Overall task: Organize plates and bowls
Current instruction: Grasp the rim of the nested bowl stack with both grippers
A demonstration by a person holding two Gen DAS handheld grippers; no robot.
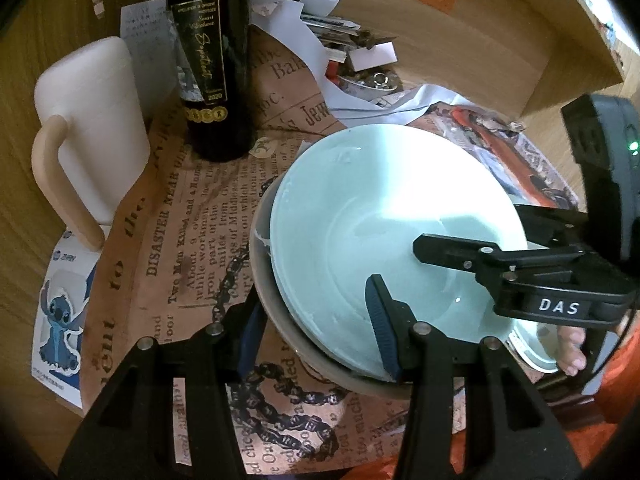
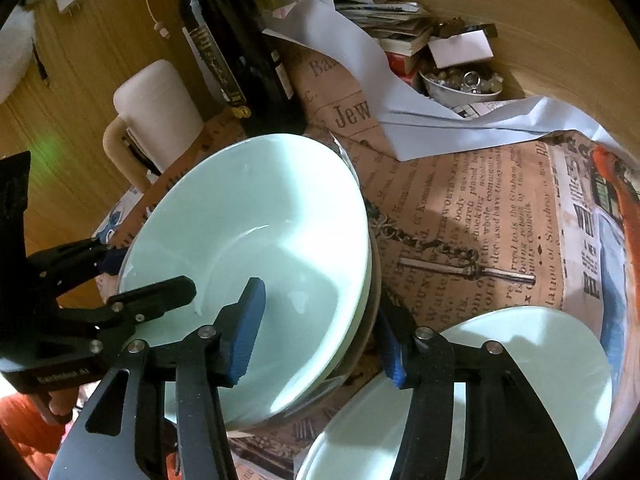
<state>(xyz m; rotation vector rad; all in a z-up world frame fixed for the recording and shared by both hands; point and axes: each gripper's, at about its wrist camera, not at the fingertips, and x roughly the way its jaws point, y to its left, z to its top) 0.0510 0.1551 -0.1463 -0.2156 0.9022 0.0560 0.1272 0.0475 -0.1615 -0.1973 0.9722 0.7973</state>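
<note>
The pale green ceramic bowl (image 1: 384, 240) sits nested in a grey bowl (image 1: 276, 312) on the newsprint-patterned table cover (image 1: 192, 264). Left gripper (image 1: 316, 332) and right gripper (image 2: 324, 332) straddle opposite rims; whether the pads press is unclear, likely steadying the stack.

Two mint bowls (image 2: 248, 240) stacked between fingers, on grey bowl (image 1: 280, 332). One mint plate (image 2: 520, 364) under right-hand finger. One dark bottle (image 1: 212, 60), one white mug (image 1: 96, 120), one small bowl of trinkets (image 2: 460, 88) beyond fingertips.
</note>
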